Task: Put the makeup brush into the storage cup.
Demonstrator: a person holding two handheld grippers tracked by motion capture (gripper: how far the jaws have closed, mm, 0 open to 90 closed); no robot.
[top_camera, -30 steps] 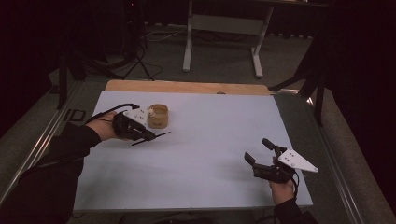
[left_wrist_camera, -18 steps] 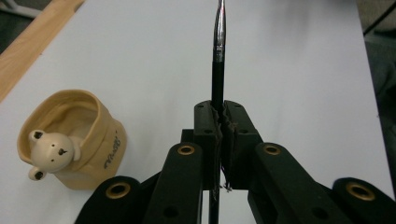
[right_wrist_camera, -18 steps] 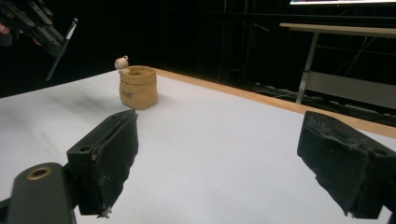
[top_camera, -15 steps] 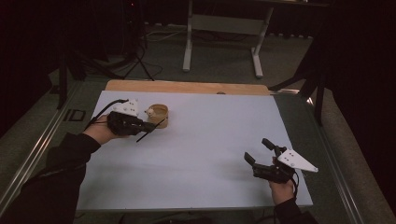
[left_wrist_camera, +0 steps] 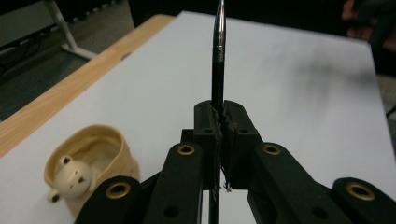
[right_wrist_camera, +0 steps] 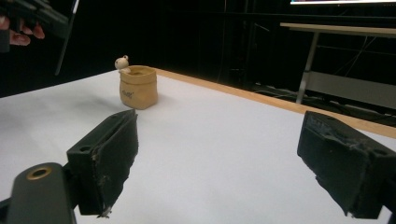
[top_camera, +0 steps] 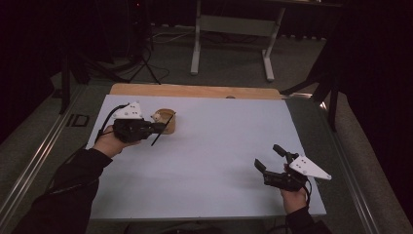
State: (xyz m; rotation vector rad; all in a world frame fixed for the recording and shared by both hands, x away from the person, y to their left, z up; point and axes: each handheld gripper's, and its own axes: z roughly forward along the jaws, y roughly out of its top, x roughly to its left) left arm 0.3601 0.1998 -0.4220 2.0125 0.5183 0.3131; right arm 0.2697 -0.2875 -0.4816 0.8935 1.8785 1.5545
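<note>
Left gripper point(top_camera: 155, 127): jaws shut tight on a thin dark pen point(left_wrist_camera: 218, 70), gripped partway along its shaft, which runs on past the jaw tips.
Pen holder point(top_camera: 165, 120): small tan pot with a bear figure on its rim, upright near the far left of the white table point(top_camera: 219, 146); just beside the left gripper.
Pen position: held above the table beside the pot, not yet inside it.
Right gripper point(top_camera: 270, 160): jaws spread wide, holding nothing; resting well apart at the near right.
Likely step: bringing the pen to the pot's mouth.
Risk, tipping: the pot looks light; a pen striking its rim or the bear could knock it over.
Risk, slipping: the slim shaft may pivot between the jaws and miss the opening.
</note>
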